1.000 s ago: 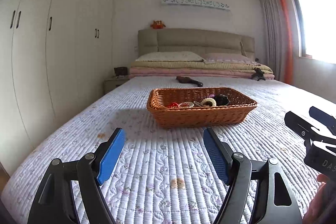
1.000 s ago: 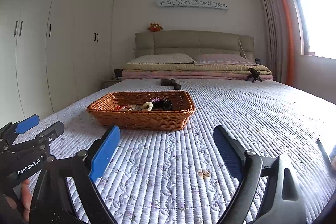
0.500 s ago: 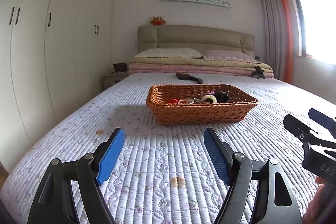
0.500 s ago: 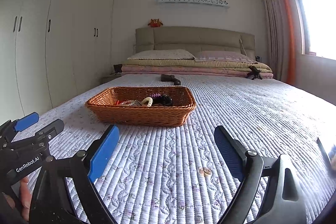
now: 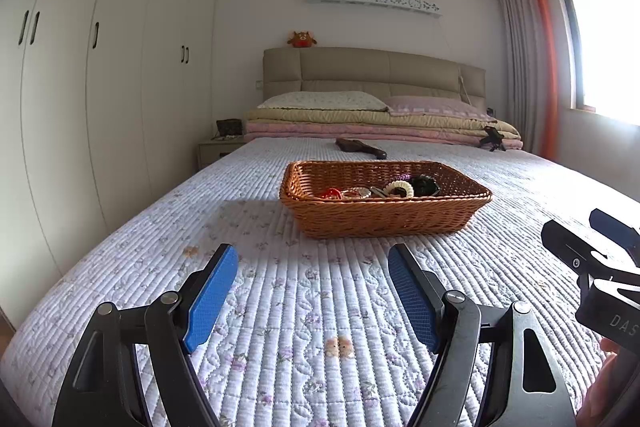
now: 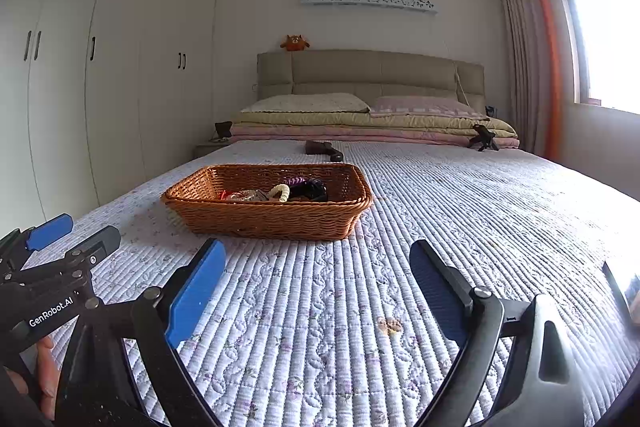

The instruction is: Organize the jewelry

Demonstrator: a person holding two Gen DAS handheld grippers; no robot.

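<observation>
basket: wicker basket (image 5: 384,211) mid-bedspread (image 5: 280,307), holding hair ties (image 5: 400,188) and bracelets (image 5: 352,193)
progress: all jewelry inside; sorted or pending, can't tell
my jaws: left gripper (image 5: 312,291) and right gripper (image 6: 316,291) both spread, empty

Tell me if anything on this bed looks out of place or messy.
Nothing is spilled or damaged. The wicker basket sits flat on the quilt with the jewelry heaped loosely inside. The only strays are a dark brown object lying behind the basket and a small black tripod-like item by the folded blankets.

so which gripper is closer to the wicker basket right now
Left, though only slightly. The left gripper faces the wicker basket almost head-on; the right gripper has it ahead and off to its left. Both are open, short of it.
</observation>
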